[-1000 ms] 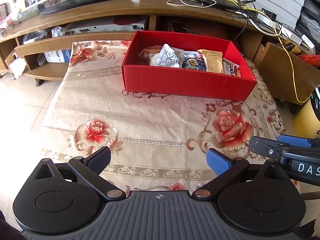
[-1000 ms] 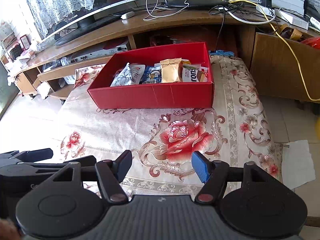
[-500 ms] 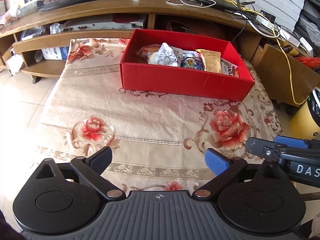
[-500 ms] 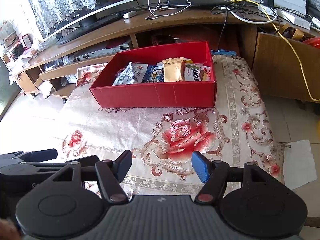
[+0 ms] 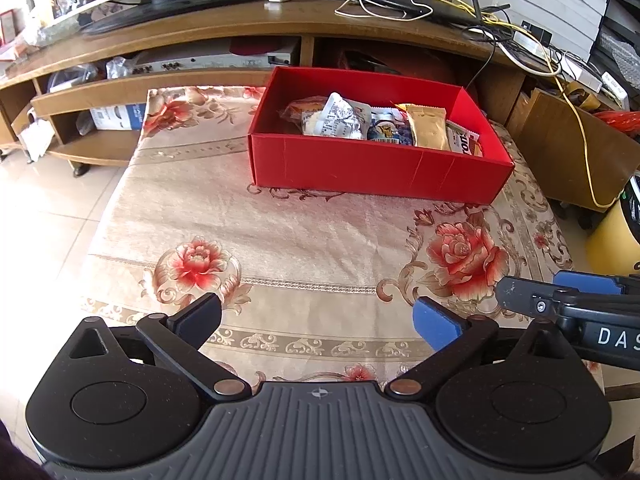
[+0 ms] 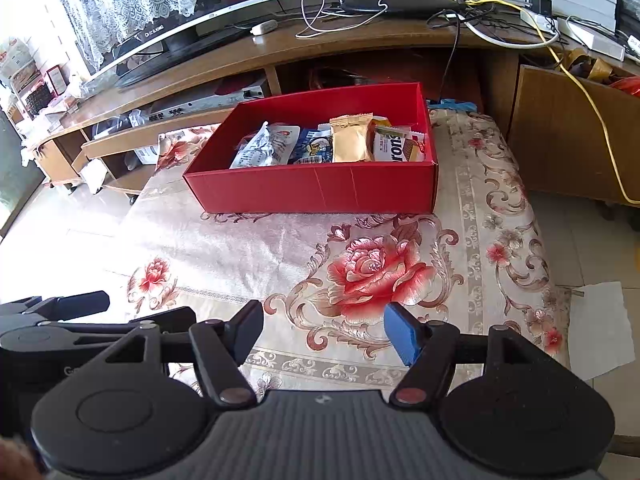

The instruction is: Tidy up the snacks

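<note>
A red cardboard box [image 5: 380, 172] [image 6: 312, 190] stands at the far side of a table covered with a floral cloth [image 5: 300, 232] [image 6: 260, 248]. Several snack packets lie inside it: a silver one [image 5: 336, 120] [image 6: 264, 146], a blue one [image 5: 388, 134] [image 6: 314, 148], a gold one [image 5: 428, 128] [image 6: 352, 140] and a white one [image 6: 394, 148]. My left gripper [image 5: 316, 320] hovers open over the near edge of the cloth, with nothing between its fingers. My right gripper [image 6: 325, 332] is open and empty beside it, well short of the box.
Behind the table runs a long wooden TV stand [image 5: 240, 12] with a television, loose cables and shelves of clutter. A wooden cabinet [image 6: 572, 132] stands at the right, and a white paper [image 6: 600, 328] lies on the tiled floor. A yellow container [image 5: 616, 236] sits right of the table.
</note>
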`<state>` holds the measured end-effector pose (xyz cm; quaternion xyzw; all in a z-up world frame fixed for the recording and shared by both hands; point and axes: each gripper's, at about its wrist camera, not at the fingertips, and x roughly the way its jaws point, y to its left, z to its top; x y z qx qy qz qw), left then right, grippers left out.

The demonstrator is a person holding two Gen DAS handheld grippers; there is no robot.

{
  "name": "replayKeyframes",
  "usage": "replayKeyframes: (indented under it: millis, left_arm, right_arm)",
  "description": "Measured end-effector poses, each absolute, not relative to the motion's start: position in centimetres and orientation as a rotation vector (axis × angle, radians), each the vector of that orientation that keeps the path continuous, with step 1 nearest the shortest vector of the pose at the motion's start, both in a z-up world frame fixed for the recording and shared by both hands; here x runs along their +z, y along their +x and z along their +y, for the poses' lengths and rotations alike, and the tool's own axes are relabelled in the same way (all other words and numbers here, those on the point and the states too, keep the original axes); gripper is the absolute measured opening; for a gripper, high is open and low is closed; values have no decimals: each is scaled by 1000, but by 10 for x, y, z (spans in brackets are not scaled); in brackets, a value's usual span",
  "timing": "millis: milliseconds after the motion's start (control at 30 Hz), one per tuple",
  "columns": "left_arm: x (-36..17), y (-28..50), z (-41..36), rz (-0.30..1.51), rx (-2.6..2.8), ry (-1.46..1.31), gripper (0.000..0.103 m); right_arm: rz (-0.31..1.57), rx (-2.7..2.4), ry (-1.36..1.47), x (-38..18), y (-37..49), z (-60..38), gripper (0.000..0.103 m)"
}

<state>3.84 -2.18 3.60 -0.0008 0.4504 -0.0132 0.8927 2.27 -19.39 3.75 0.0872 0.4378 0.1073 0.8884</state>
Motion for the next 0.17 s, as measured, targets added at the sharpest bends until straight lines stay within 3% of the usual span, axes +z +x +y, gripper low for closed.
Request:
replayKeyframes:
  millis: [167]
  left_arm:
    - [36, 37, -23, 930, -21, 12, 103]
  right_arm:
    - [911, 223, 178, 38, 22, -193, 65]
